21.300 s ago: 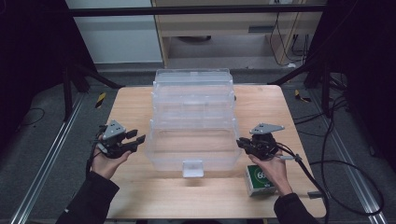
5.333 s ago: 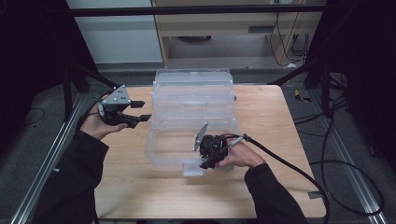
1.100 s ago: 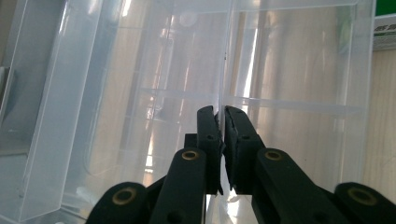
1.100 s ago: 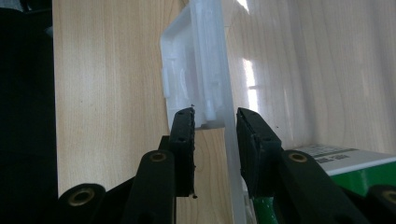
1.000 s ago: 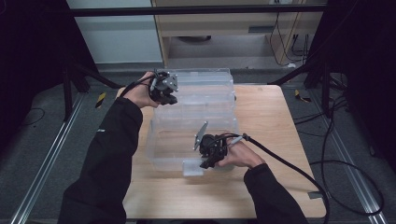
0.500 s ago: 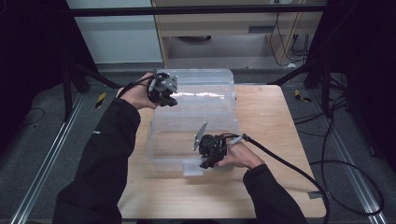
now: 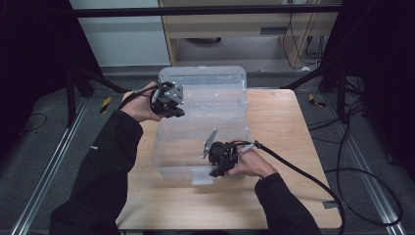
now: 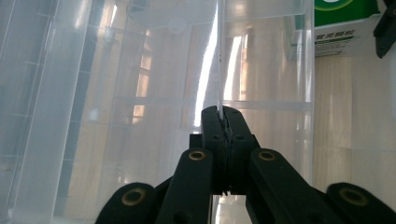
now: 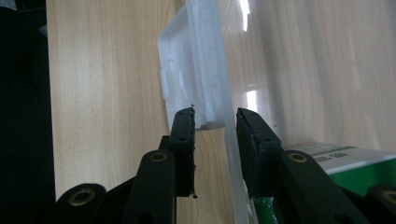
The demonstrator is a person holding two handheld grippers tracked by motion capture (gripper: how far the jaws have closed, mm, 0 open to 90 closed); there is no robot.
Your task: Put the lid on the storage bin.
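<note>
lid [image 7: 203, 88] now raised, left gripper view: green box [image 8: 344, 18]

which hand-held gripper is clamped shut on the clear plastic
The left hand-held gripper, pinching the lid's thin edge between closed jaws. The right hand-held gripper just straddles the box's front wall, jaws apart.

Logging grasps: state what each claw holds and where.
Left claw pinches the clear lid by its thin edge. Right claw straddles the bin front wall, not closed.
</note>
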